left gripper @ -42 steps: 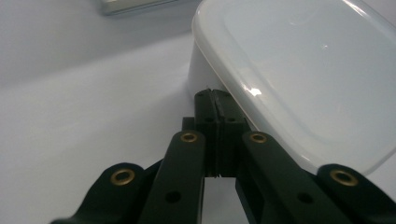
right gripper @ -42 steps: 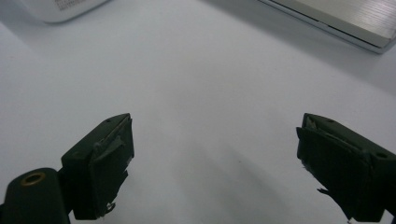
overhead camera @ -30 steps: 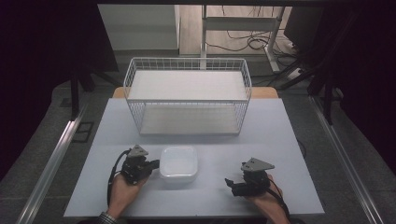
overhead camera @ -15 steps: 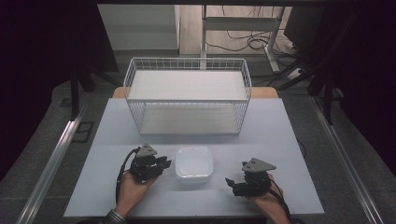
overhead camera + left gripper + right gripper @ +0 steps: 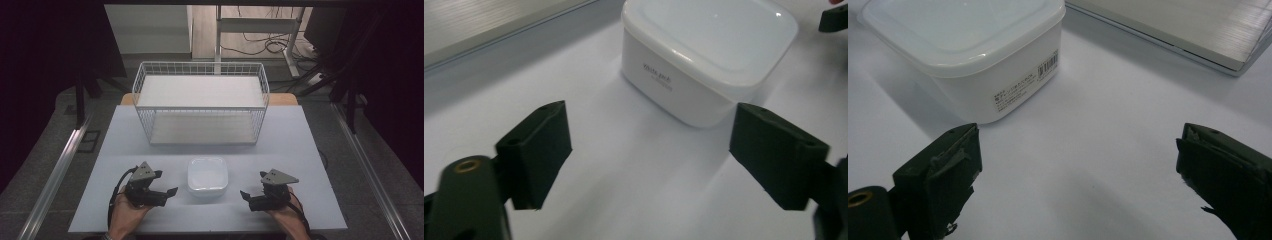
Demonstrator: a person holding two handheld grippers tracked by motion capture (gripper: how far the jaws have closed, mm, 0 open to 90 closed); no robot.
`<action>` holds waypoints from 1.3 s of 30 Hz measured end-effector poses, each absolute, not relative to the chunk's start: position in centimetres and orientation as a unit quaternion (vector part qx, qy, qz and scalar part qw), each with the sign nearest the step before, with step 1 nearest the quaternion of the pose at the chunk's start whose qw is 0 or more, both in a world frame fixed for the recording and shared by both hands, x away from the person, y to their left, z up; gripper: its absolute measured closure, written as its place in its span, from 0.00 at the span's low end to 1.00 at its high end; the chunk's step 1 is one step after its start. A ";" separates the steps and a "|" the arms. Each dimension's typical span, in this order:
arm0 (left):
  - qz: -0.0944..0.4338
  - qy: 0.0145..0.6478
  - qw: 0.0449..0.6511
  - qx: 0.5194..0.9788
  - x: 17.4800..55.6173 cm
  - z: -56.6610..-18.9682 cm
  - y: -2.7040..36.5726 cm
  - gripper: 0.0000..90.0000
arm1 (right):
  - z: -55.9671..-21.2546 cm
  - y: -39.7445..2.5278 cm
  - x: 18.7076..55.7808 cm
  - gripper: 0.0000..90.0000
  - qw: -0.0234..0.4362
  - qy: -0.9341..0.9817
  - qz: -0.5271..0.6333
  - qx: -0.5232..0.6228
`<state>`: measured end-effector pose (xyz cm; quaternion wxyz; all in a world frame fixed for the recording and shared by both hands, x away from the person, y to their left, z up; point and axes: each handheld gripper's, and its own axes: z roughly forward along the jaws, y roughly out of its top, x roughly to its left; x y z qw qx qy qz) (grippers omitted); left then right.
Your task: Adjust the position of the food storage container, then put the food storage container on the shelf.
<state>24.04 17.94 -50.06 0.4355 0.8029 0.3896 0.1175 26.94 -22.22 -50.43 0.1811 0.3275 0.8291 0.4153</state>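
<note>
Broadly, a pale table (image 5: pixel 300 150) runs across the high view, with a white wire basket (image 5: pixel 200 102) standing at its far middle, long side across the table.

Next in size: a white lidded container (image 5: pixel 207 175), near the front edge, centred between the two hands and well short of the basket. Roughly square with rounded corners, so no clear long axis; sits upright, lid on top, sides about square to the table edges. Small printed text on the wall facing the left gripper view (image 5: pixel 704 65); a barcode label on the wall facing the right gripper view (image 5: pixel 973 50).

Left gripper (image 5: pixel 167 192): in the person's left hand (image 5: pixel 125 212), jaws spread wide, nothing between them, aimed right toward the container. Just beside it, not touching. Own view (image 5: pixel 649 160) shows bare table between the jaws.

Right gripper (image 5: pixel 246 196): in the right hand (image 5: pixel 285 215), jaws likewise gaping and empty (image 5: pixel 1078 170), pointed left; container near its left jaw, apart from it.
</note>
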 end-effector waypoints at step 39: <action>0.099 0.364 0.449 0.810 25.6 -50.0 16.5 0.03 | -49.1 -19.7 28.6 0.04 0.124 0.835 0.422 0.330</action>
